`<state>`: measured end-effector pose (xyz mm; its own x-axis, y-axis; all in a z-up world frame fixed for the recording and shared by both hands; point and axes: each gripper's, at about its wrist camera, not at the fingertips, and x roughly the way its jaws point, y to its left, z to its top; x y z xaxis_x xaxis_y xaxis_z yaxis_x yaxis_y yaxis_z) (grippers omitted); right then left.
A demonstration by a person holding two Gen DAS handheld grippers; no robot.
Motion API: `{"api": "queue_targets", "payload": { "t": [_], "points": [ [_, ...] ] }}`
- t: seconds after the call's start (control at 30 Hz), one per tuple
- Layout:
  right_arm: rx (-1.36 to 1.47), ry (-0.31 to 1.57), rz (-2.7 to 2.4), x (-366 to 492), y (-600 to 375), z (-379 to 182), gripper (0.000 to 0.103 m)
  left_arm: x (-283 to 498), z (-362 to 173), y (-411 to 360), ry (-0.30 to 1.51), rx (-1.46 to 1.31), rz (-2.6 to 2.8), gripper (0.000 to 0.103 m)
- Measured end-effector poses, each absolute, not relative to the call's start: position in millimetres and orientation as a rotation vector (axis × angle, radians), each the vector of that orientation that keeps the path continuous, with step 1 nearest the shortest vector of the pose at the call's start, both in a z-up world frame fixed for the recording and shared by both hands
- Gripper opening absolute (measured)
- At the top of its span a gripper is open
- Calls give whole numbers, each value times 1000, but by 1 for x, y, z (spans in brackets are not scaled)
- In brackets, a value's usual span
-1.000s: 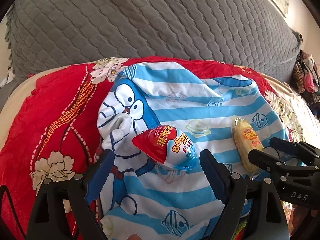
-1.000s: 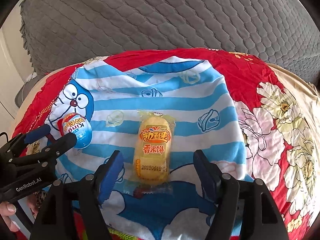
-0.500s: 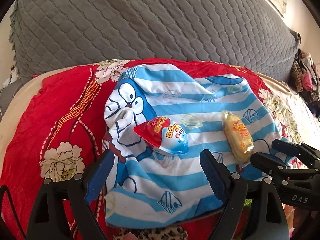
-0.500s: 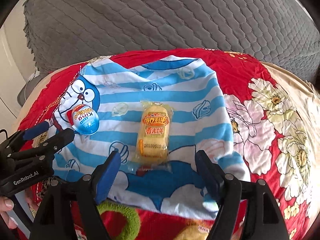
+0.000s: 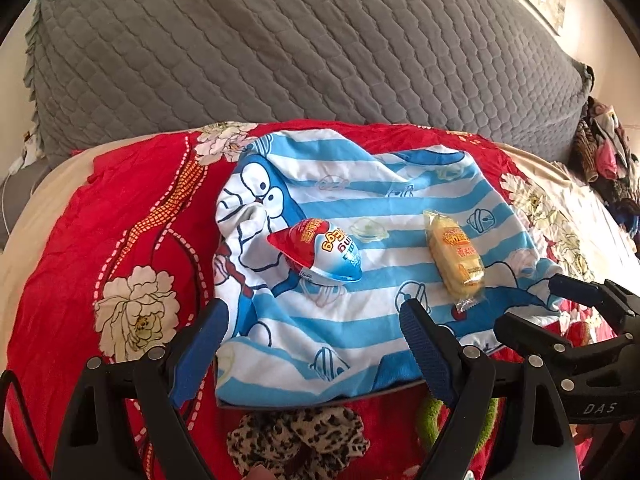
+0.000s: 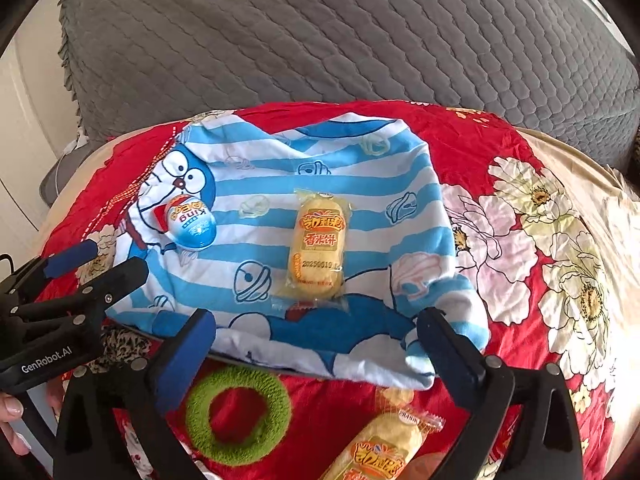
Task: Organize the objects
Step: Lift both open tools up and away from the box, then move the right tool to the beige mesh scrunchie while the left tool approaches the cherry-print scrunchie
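Snacks placed: chocolate egg (image 5: 320,252) and rice cake (image 6: 318,246) lie on striped cloth (image 5: 360,320). Left gripper (image 5: 316,344) fingers apart, empty; right gripper (image 6: 316,348) jaws opening, nothing between. Next, probably: fetch green ring (image 6: 238,412).

Second rice cracker packet (image 6: 380,450), perhaps half cropped

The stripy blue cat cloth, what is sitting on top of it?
On the stripy cloth lie a toy egg and a yellow rice cracker pack, apart from each other. Whatever is under the cloth is covered.

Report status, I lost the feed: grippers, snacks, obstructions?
Left hand-held gripper open, empty. Right hand-held gripper opening, empty. Egg-shaped snack and rice cracker pack on striped cloth. Nothing blocking.
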<state>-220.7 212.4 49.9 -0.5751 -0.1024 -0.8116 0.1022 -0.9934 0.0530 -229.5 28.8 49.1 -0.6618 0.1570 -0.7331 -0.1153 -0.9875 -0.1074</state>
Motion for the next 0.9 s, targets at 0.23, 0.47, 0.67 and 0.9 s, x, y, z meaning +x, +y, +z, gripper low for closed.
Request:
{"api": "queue_targets", "payload": {
  "t": [0.23,0.47,0.67,0.9],
  "points": [
    [1376,-13,-2678,-205,211,56,102,-215,53,24,-66,-1211,2737,88],
    [1378,-17,-2675,-179,212,58,102,-192,58,21,-31,-1196,2736,88],
    [1361,15,-2666,-152,204,63,102,-169,60,17,-44,-1191,2729,88],
    [1363,63,-2672,-121,198,64,102,-141,58,19,-35,-1199,2719,88]
  ]
}}
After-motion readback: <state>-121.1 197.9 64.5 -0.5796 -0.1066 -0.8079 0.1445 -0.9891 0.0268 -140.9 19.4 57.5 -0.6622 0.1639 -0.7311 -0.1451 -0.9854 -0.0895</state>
